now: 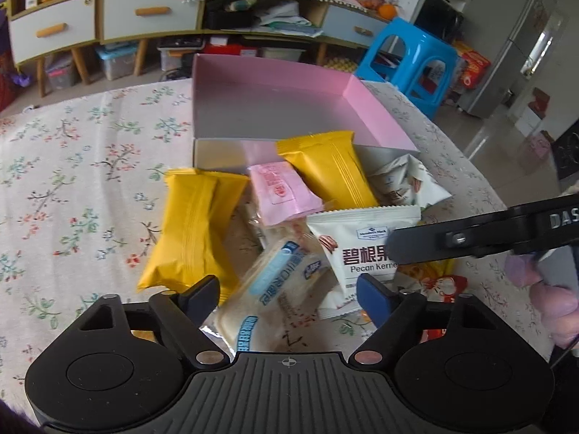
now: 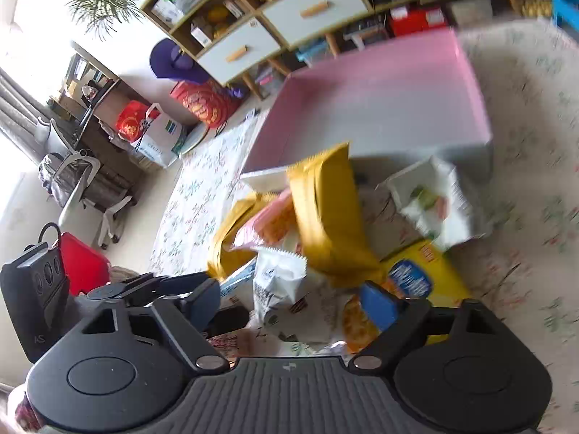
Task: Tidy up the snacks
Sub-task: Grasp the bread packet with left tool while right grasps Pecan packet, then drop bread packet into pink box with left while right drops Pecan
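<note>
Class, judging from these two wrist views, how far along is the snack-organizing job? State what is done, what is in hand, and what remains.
Done: nothing visibly; the pink box looks empty.
In hand: nothing gripped. The left hand-held gripper is open around a blue-labelled clear packet; the right hand-held gripper is open over the pile.
Left: all snacks, including the yellow packets, pink packet and pecan bag, lie on the floral tablecloth.

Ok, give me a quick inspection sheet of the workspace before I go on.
Surface: floral tablecloth covers the table.
Job's things: open pink cardboard box holds nothing visible; yellow, pink and white snack packets piled in front of it.
Clutter: nothing seen besides the snacks.
Grippers: left gripper open over a clear-wrapped blue-labelled pastry; right gripper open over the pile.
Cables: nothing seen.
Surroundings: blue plastic stool, wooden drawer cabinet.
</note>
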A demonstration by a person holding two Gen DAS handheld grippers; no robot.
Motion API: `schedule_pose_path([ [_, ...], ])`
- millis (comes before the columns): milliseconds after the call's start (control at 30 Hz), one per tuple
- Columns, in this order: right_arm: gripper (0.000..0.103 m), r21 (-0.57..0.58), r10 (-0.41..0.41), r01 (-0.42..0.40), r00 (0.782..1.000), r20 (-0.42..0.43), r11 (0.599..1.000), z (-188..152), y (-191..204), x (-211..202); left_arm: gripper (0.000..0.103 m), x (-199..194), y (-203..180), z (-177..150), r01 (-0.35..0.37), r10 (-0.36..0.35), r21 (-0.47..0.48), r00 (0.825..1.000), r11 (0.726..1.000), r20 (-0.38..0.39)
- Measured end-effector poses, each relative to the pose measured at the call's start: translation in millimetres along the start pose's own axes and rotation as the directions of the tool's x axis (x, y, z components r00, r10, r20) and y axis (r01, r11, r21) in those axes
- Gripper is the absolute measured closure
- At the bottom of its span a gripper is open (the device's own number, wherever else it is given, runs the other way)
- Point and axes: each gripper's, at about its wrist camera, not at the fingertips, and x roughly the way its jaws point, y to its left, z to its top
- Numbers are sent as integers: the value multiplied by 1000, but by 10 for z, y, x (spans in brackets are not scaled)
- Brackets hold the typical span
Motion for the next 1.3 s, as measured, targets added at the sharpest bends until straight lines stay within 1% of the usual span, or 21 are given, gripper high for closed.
schedule_pose_path([
  [67,37,6,8,-8,1000,-13,1000,-13,50,41,27,48,-19,-2,-7,7,19,1000,1000,-15],
  [100,38,6,6,-6,1000,-17,1000,-16,69,54,28,57,-14,-6,-5,5,22,1000,1000,-15],
  [167,45,2,-9,9,1000,-27,1000,-13,91,116,32,56,20,-7,2,-2,13,1000,1000,-12],
  [200,46,-3,-23,23,999,-25,1000,-8,93,153,33,61,32,-3,6,-6,10,1000,1000,-10],
  [267,56,-28,-57,57,998,-7,998,1,110,200,36,68,51,-7,13,-13,0,1000,1000,-4],
  [433,62,-28,-67,67,998,9,997,20,74,204,48,48,80,-8,45,-45,-26,999,999,-2],
  [533,65,-5,-70,70,997,13,998,19,75,164,51,34,52,-6,49,-49,-5,999,999,-10],
  [667,66,30,-78,77,996,34,997,13,-7,38,51,58,-2,-28,61,-60,23,997,998,-38],
  [767,67,70,-41,37,998,52,997,46,-68,-67,51,119,-92,-69,27,-24,57,998,998,-56],
  [800,67,76,-32,28,998,60,997,52,-71,-101,54,132,-115,-80,10,-7,60,999,998,-50],
  [833,67,78,-28,22,997,70,997,60,-78,-140,61,144,-131,-83,-2,5,59,999,998,-44],
  [867,67,78,-25,19,996,80,997,72,-82,-184,66,150,-140,-83,-14,16,50,999,999,-37],
  [933,67,80,-21,13,995,99,997,84,-92,-242,83,144,-146,-79,-30,31,24,999,999,-27],
  [1000,67,94,-11,0,993,120,996,107,-129,-310,85,104,-148,-78,-43,42,-12,999,999,-19],
  [1100,67,113,-5,-14,986,164,993,182,-177,-410,86,-9,-188,-114,-65,66,-20,998,998,0],
  [1233,67,132,-29,-1,972,231,991,315,-293,-537,86,-185,-220,-164,-56,56,-50,998,997,12],
  [1300,67,164,-33,-11,964,264,986,363,-386,-585,86,-299,-251,-150,-54,56,-51,998,997,38],
])
